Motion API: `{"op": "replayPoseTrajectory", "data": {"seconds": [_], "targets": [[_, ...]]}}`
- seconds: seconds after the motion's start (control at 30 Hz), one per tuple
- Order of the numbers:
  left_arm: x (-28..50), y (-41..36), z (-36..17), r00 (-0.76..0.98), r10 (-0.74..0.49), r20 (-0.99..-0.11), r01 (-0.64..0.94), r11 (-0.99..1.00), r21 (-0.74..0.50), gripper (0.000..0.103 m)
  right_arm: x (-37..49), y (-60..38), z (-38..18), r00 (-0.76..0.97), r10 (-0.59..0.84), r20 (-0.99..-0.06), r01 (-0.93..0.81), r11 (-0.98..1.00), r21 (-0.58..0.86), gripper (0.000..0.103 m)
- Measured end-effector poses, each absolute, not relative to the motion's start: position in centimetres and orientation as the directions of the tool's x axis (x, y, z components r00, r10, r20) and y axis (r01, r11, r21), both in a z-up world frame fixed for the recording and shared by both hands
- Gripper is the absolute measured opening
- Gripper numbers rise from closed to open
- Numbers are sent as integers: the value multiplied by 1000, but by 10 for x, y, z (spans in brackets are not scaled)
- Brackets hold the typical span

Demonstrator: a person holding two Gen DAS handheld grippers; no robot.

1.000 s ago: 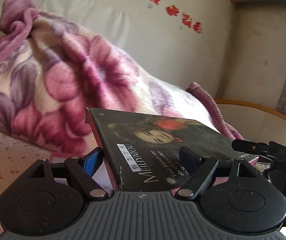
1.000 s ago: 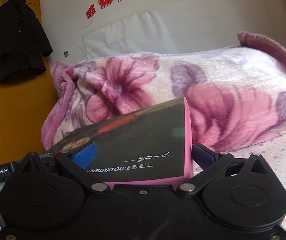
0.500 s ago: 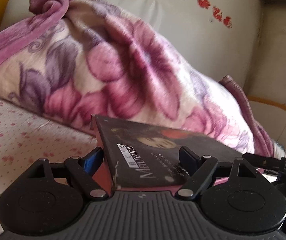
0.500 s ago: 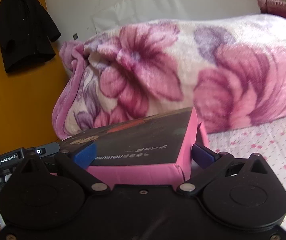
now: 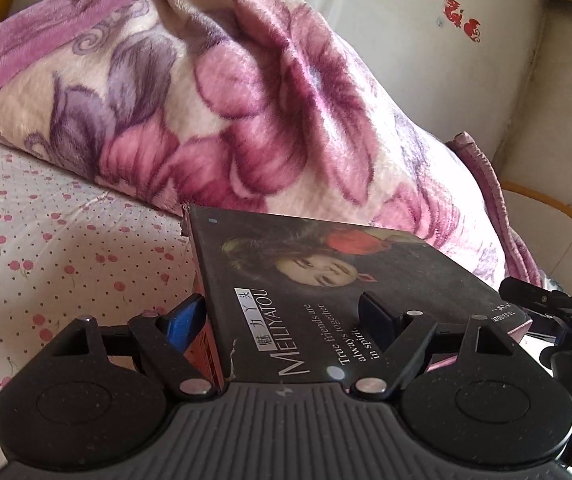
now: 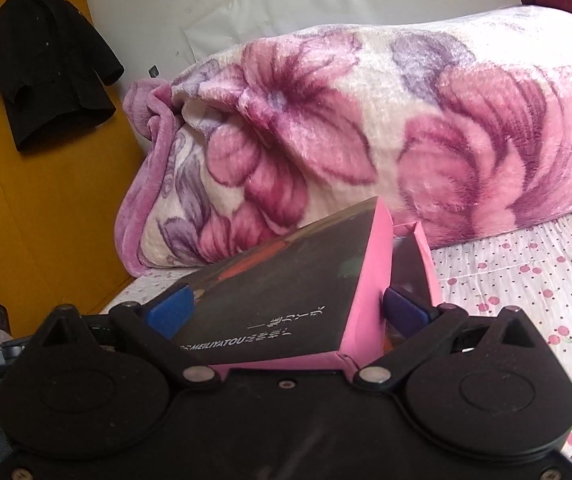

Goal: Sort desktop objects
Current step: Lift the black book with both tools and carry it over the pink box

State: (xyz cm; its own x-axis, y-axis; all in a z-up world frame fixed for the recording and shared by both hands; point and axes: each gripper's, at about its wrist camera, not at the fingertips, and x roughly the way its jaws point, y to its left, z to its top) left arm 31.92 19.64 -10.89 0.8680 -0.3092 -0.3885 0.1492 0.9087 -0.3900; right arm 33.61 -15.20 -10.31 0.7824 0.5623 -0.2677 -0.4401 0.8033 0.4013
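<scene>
Fingers of the left gripper [image 5: 282,316] closed across one corner of the box [image 5: 365,280] — one blue pad [image 5: 184,320] pressed to the reddish side wall, the dark pad [image 5: 375,314] lying on the black printed lid. Fingers of the right gripper [image 6: 284,306] closed across the opposite end of the same box [image 6: 286,292]: a blue pad [image 6: 170,310] on the dark lid face, the other pad [image 6: 403,308] against the pink side wall. Both grips look firm; each pad is in contact with the box.

The box is flat, black-topped, with a pink lid rim. Lid print: a woman's face with a red hair ornament, "MEILIYATOU" in white, smaller English lines beside it. In the right wrist view the pink lid sits slightly askew over a second pink-edged tray showing just past its far corner.

Box held between the two grippers, in front of the floral blanket [image 5: 222,92] and tilted up toward it; far edge close to the blanket — whether it touches, cannot tell. Below the box, in front of the blanket, the cherry-print sheet [image 5: 46,248]. Whether the box rests on the sheet, cannot tell.

Behind the blanket, a white wall with red paper cutouts [image 5: 449,8]. To the left of the blanket in the right wrist view, a black coat [image 6: 50,64] hangs on an orange wooden panel [image 6: 26,216].
</scene>
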Motion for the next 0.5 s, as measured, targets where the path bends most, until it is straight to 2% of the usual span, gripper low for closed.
{"op": "replayPoseTrajectory", "data": {"seconds": [0.17, 0.3, 0.5], "targets": [[322, 197, -109, 854, -334, -400, 148, 891, -429, 83, 331, -156, -97, 790, 563, -243, -447, 799, 402, 103], [326, 192, -115, 821, -339, -460, 127, 893, -433, 83, 329, -159, -92, 794, 562, -231, -447, 798, 403, 103], [329, 188, -125, 853, -274, -445, 56, 894, -444, 83, 330, -155, -99, 782, 564, -267, -452, 807, 381, 103]]}}
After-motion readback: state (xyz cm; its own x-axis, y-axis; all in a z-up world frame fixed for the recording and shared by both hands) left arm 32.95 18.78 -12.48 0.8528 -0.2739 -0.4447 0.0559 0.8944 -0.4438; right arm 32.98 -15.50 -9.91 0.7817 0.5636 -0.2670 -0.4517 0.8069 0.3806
